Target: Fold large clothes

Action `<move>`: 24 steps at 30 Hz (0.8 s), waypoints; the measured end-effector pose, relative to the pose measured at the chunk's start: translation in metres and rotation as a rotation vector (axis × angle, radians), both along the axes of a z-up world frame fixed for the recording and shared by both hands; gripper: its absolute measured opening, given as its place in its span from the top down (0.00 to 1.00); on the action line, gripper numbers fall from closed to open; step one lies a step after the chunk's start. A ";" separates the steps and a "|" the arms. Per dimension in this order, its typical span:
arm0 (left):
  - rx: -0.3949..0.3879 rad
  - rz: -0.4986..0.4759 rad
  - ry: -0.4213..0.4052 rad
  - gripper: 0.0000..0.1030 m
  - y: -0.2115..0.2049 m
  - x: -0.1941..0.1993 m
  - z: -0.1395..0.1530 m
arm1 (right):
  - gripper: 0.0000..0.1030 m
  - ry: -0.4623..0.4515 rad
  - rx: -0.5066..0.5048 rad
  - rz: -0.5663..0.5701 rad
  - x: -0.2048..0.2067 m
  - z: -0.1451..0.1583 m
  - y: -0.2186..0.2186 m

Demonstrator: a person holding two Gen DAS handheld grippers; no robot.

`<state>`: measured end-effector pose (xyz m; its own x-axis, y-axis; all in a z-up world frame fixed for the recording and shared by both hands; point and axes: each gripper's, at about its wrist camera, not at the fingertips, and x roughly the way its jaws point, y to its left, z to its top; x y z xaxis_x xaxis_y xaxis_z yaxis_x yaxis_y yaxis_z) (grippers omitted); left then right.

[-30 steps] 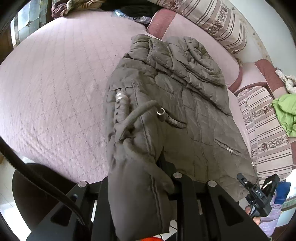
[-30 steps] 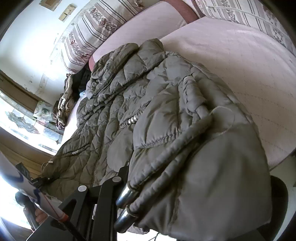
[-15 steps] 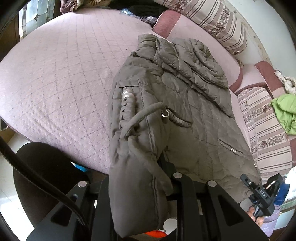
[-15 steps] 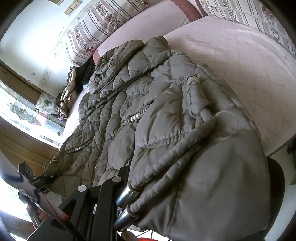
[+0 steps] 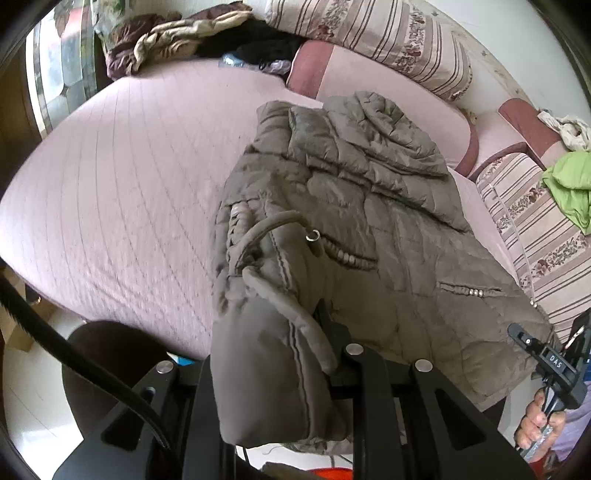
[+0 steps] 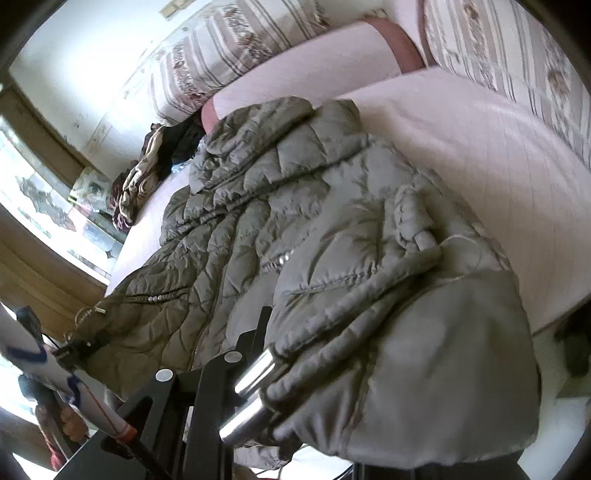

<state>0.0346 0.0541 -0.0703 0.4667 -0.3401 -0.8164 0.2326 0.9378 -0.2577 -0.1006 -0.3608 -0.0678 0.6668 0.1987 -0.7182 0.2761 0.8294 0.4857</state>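
A large olive-grey quilted puffer jacket (image 5: pixel 369 206) lies along the pink bed (image 5: pixel 110 192), hood at the far end. My left gripper (image 5: pixel 325 343) is shut on the jacket's hem corner, which bunches over the fingers and hides them. In the right wrist view the same jacket (image 6: pixel 295 221) fills the middle. My right gripper (image 6: pixel 273 354) is shut on the other hem corner, with two metal drawcord ends (image 6: pixel 255 373) hanging by it. Both hem corners are lifted off the bed's near edge.
Striped bolster cushions (image 5: pixel 388 40) line the far side. A heap of clothes (image 5: pixel 177 33) lies at the far left corner, a green garment (image 5: pixel 569 184) at the right. A dark round stool (image 5: pixel 99 362) stands below the bed edge. The other gripper (image 5: pixel 550 362) shows at right.
Both grippers have moved forward and up over the bed with the hem held. The jacket's lower part bunches more toward the hood.
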 end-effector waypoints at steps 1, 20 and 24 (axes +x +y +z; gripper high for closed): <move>0.001 0.001 -0.005 0.81 -0.001 0.001 0.001 | 0.76 -0.005 -0.015 0.006 0.001 0.003 0.001; 0.133 -0.006 -0.261 0.81 -0.040 0.024 0.039 | 0.76 -0.081 -0.178 0.012 0.044 0.048 0.023; 0.155 -0.001 -0.287 0.81 -0.046 0.034 0.042 | 0.76 -0.091 -0.199 0.003 0.058 0.055 0.026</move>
